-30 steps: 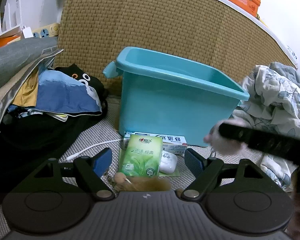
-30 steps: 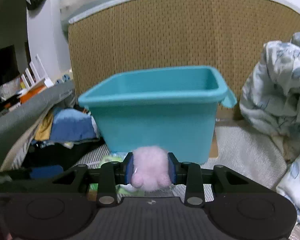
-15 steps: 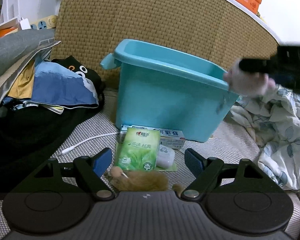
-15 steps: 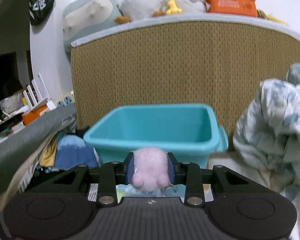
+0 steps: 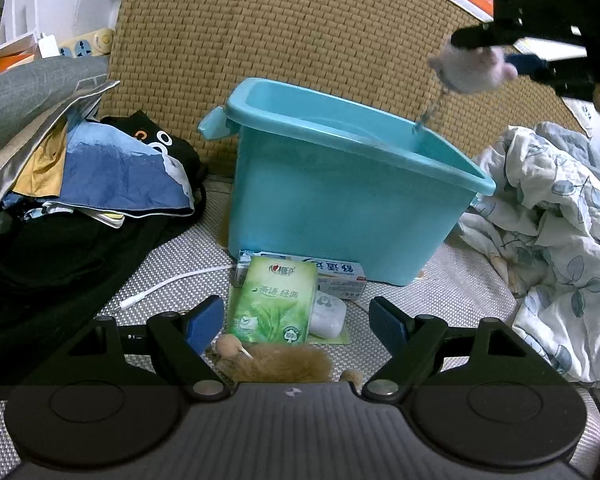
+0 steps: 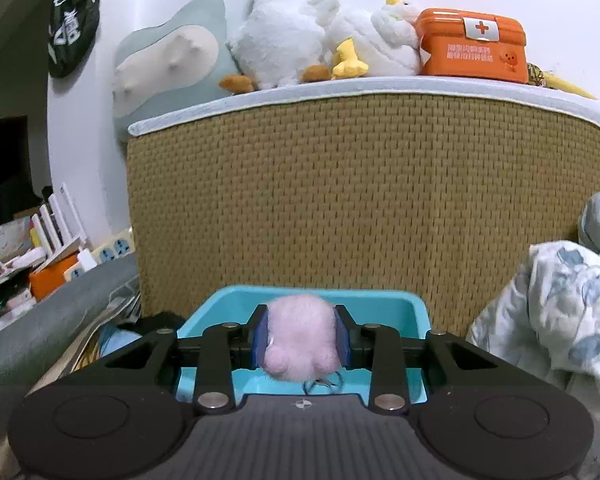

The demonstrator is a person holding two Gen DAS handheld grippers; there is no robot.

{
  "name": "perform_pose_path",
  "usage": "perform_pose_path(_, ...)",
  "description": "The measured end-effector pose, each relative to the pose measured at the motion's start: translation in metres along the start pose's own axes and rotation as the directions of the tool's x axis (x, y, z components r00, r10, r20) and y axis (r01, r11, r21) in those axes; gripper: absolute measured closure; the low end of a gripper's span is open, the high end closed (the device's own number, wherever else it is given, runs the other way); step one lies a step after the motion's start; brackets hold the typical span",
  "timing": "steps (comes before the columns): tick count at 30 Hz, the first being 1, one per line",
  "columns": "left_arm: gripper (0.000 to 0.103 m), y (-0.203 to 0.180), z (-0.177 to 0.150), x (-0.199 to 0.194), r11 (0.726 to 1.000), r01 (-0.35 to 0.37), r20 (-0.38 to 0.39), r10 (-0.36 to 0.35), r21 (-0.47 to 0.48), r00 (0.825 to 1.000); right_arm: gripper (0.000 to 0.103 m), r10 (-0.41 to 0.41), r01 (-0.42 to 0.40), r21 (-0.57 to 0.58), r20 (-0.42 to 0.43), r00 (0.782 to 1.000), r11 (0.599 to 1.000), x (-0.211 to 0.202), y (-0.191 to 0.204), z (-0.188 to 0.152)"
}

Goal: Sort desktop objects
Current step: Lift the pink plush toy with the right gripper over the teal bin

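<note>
a right gripper [image 6: 300, 340] is closed on a small pink plush charm [image 6: 300, 346], its blue pads pressed against both sides of the fluffy body, with a short metal chain [image 5: 430, 110] dangling below. seen from the left wrist view, the charm [image 5: 470, 68] is held high above the right end of a teal plastic bin [image 5: 340, 208], and the chain's lower end hangs about at the rim or just inside the opening. from the right wrist view the bin [image 6: 404, 300] lies directly below and ahead of the gripper. the visible part of the bin's inside shows nothing in it, though its floor is mostly hidden. the left gripper [image 5: 298, 322] hovers low over a woven mat with its jaws spread wide and nothing between them. in front of it, on the mat beside the bin's front wall, lie a green tissue pack [image 5: 274, 298], a toothpaste box [image 5: 336, 274] behind it, a white earbud case [image 5: 328, 314], a white cable [image 5: 172, 282] and a brown furry charm [image 5: 276, 364] close under the gripper. judging by this, sorting is at an early stage: the pink charm is about to be dropped in, and at least five items appear left to collect.
</note>
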State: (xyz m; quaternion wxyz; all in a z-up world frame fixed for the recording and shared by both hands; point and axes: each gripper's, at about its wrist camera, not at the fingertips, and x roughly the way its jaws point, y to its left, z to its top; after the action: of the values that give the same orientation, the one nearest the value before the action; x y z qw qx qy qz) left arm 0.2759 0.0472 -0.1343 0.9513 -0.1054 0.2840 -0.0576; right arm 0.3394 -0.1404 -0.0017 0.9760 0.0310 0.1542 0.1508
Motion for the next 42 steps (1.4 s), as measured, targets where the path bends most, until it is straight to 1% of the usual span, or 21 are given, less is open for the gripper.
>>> perform_pose_path(6, 0.021, -0.003, -0.001, 0.002, 1.000, 0.007, -0.008, -0.007, 0.004, 1.000, 0.066, -0.009, 0.010, -0.016, 0.033, 0.999, 1.000, 0.004, 0.001, 0.020)
perform_pose_path(10, 0.021, -0.005, -0.002, 0.002, 1.000, 0.008, -0.010, -0.008, 0.013, 1.000, 0.066, -0.016, 0.016, -0.018, 0.032, 0.999, 1.000, 0.014, 0.000, 0.027)
perform_pose_path(15, 0.021, -0.004, -0.003, 0.003, 1.000, 0.010, -0.015, -0.010, 0.008, 1.000, 0.066, -0.026, 0.027, 0.012, -0.029, 0.999, 1.000, 0.037, -0.004, 0.017)
perform_pose_path(18, 0.021, -0.004, -0.002, 0.003, 1.000, 0.013, -0.017, -0.013, 0.004, 1.000, 0.066, -0.018, 0.020, 0.031, -0.077, 0.997, 0.999, 0.052, -0.008, 0.006)
perform_pose_path(22, 0.021, -0.005, -0.003, 0.004, 1.000, 0.012, -0.022, -0.012, 0.010, 1.000, 0.066, -0.026, 0.030, 0.031, -0.134, 0.991, 0.999, 0.069, -0.012, -0.006)
perform_pose_path(28, 0.020, -0.005, -0.003, 0.005, 1.000, 0.013, -0.024, -0.013, 0.006, 1.000, 0.066, -0.029, 0.053, 0.107, -0.207, 0.978, 0.993, 0.091, -0.025, -0.018)
perform_pose_path(35, 0.020, -0.004, -0.002, 0.005, 1.000, 0.015, -0.021, -0.014, 0.005, 1.000, 0.066, -0.033, 0.069, 0.129, -0.265, 0.964, 0.989, 0.107, -0.029, -0.029)
perform_pose_path(42, 0.020, -0.004, -0.001, 0.005, 1.000, 0.015, -0.023, -0.015, -0.004, 1.000, 0.066, -0.039, 0.076, 0.122, -0.285, 0.958, 0.990, 0.113, -0.031, -0.028)
